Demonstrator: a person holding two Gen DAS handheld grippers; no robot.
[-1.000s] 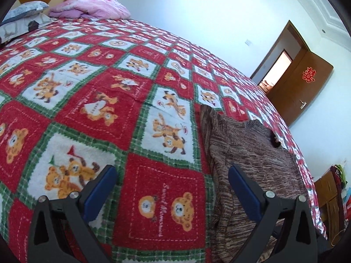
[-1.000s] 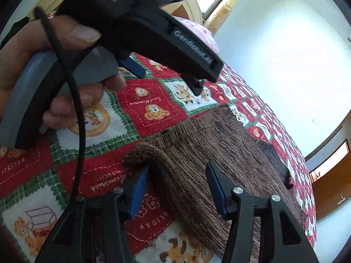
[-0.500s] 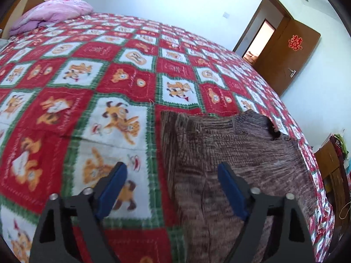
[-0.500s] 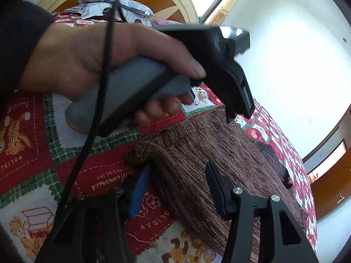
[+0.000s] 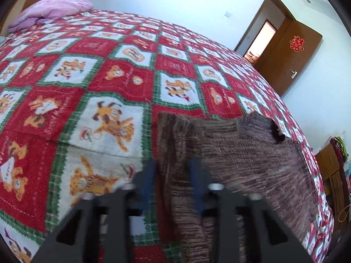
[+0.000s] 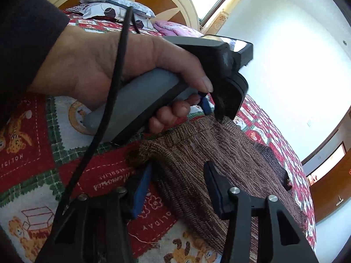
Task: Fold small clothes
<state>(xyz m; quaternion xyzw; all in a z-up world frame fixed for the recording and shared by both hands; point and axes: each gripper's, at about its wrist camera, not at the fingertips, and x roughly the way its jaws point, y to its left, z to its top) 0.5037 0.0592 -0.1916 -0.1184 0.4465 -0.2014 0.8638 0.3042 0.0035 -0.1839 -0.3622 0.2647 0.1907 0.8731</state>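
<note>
Over the bedspread (image 5: 92, 100), both hand-held grippers tilt down — left (image 5: 173, 175) just closed on the sweater (image 5: 241, 153), right (image 6: 177, 186) closing astride its corner.

Knit garment (image 5: 241, 153) flat on bedspread (image 5: 109, 76), pillows (image 5: 50, 8) behind, door (image 5: 291, 54) far right.

We list: brown sweater (image 5: 252, 164), coarse ribbed knit; bedspread (image 5: 109, 83), fuzzy printed cloth; door (image 5: 291, 59), smooth varnished wood; gripper fingers (image 6: 219, 188), matt black plastic.
</note>
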